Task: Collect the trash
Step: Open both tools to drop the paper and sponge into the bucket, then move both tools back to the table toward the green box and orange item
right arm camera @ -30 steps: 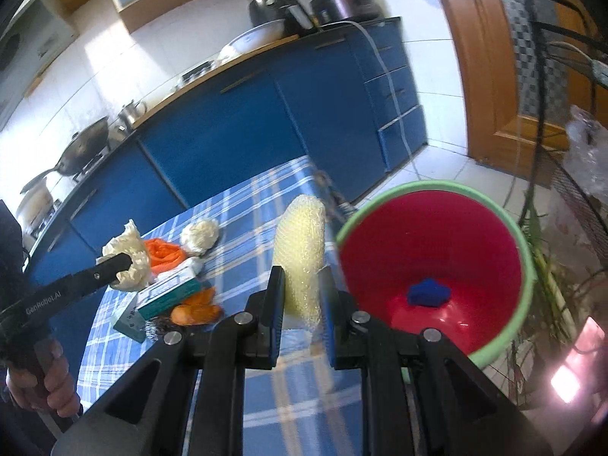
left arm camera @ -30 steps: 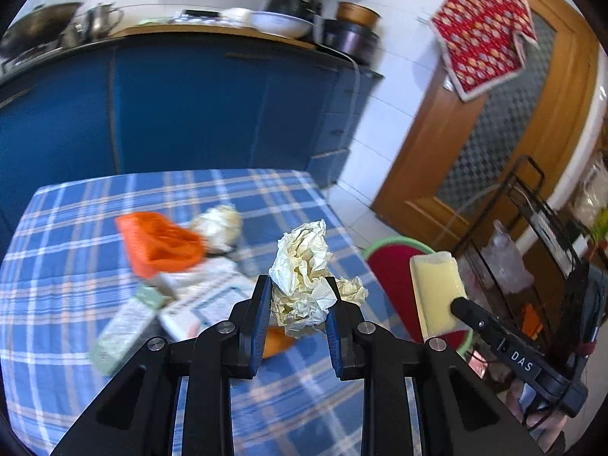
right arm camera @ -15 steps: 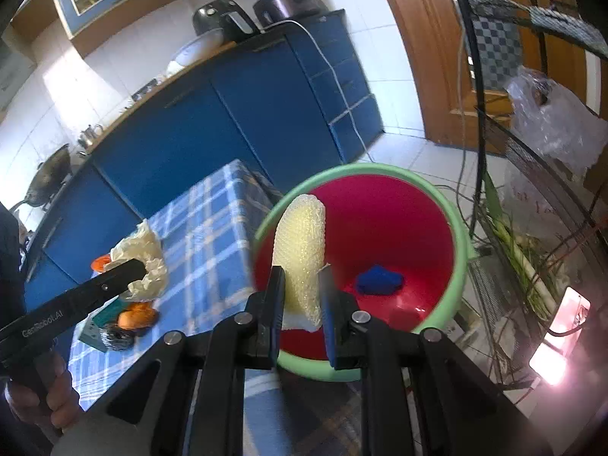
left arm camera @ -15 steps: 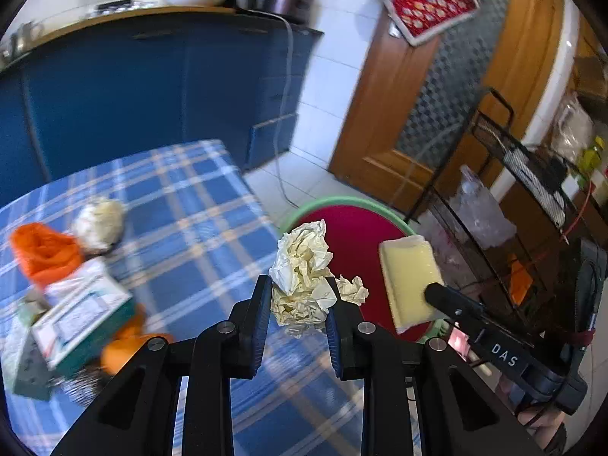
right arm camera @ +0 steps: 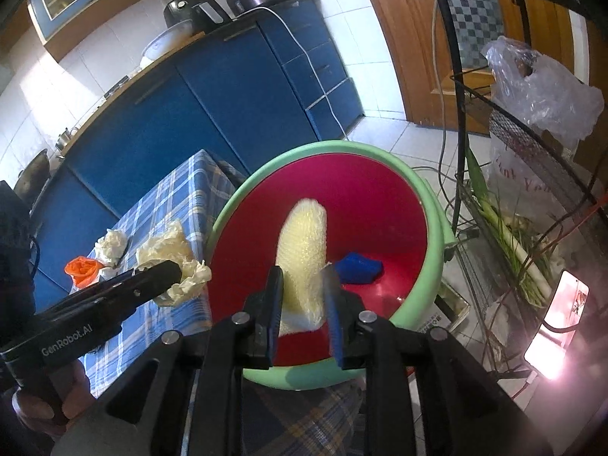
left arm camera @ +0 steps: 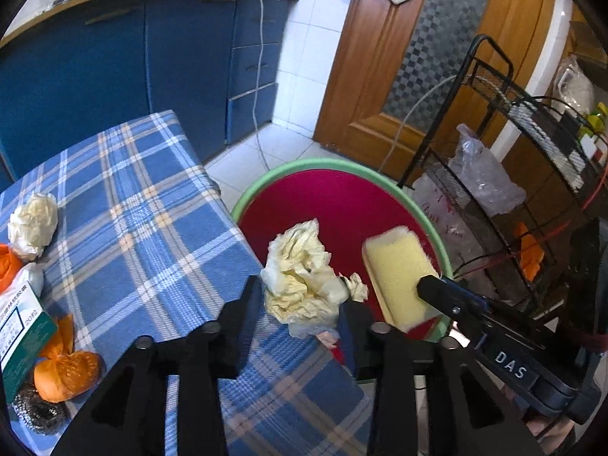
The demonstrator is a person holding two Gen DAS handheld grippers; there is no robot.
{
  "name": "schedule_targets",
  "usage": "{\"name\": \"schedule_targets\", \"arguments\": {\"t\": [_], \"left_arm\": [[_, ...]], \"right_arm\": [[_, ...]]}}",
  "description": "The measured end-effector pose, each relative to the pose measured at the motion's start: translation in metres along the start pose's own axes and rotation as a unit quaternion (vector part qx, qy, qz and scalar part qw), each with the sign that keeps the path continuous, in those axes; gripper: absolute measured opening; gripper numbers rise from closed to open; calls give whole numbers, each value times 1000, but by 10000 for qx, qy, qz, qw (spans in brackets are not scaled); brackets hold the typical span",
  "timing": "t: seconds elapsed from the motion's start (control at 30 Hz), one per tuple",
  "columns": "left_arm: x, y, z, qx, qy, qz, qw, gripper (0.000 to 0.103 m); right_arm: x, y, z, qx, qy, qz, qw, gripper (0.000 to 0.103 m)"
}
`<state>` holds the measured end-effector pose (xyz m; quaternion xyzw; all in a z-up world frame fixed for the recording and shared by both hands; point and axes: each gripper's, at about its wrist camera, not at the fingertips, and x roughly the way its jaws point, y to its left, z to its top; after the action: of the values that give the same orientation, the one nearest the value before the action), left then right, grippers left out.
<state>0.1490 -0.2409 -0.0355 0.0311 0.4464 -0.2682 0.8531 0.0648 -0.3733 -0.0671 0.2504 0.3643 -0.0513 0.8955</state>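
From your left wrist camera, the crumpled paper wad point(left arm camera: 300, 285) is pale yellow-cream, creased all over, with a small loose flap on its right. Your left gripper point(left arm camera: 302, 304) is clamped on its lower part, so most of the wad stands above the fingers, at the table edge beside the red bin point(left arm camera: 342, 205) with its green rim. To the right, your right gripper point(left arm camera: 429, 288) carries "DAS" in white on its body and pinches the yellow sponge point(left arm camera: 399, 269) over the bin. On the blue checked tablecloth point(left arm camera: 133, 209) lie another paper ball point(left arm camera: 32, 224), an orange bag point(left arm camera: 66, 374), a steel scourer point(left arm camera: 38, 410) and a green-and-white box point(left arm camera: 19, 326) whose print is too small to read.

From your right wrist camera, the sponge point(right arm camera: 304, 254) is a tall, rounded, pale yellow slab with a netted surface. Your right gripper point(right arm camera: 302, 292) grips its base; it rises straight up between the fingers, above the bin's point(right arm camera: 437, 228) red inside, where a blue scrap point(right arm camera: 359, 268) lies. Your left gripper point(right arm camera: 167, 273) reads "GenRobot.AI" and holds the wad point(right arm camera: 171, 254) over the table edge.
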Motion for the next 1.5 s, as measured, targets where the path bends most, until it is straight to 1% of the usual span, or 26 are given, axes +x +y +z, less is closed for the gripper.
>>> {"name": "schedule_targets", "arguments": {"t": [0.07,0.1,0.27,0.4,0.57,0.83,1.13,1.4,1.5], "left_arm": [[-1,0,0,20,-42,123,9999,50],[-2,0,0,36,-60,141,9999,51],[-8,0,0,11,-81,173,9998,51],[-14,3,-1,-41,-105,158,9998,52],[-17,2,2,-89,-114,148,9998,53],[-37,9,2,-150,-314,210,9992,53],[-65,26,-6,-335,-495,379,9975,53],[-98,55,-19,-611,-698,589,9939,53],[-112,69,-26,-731,-790,722,9916,53]], "right_arm": [[1,-2,-1,26,4,13,10000,26],[1,-3,-1,39,7,-1,10000,26],[-3,-3,-2,21,-45,1,10000,26],[-8,1,-2,-6,-115,-9,9999,30],[-15,0,-2,19,-190,-28,9998,30],[-24,-1,-1,67,-315,-52,9995,31],[-33,15,-6,-64,-351,91,9993,38],[-41,44,-13,-274,-365,274,9986,43],[-43,54,-15,-366,-357,330,9981,45]]}}
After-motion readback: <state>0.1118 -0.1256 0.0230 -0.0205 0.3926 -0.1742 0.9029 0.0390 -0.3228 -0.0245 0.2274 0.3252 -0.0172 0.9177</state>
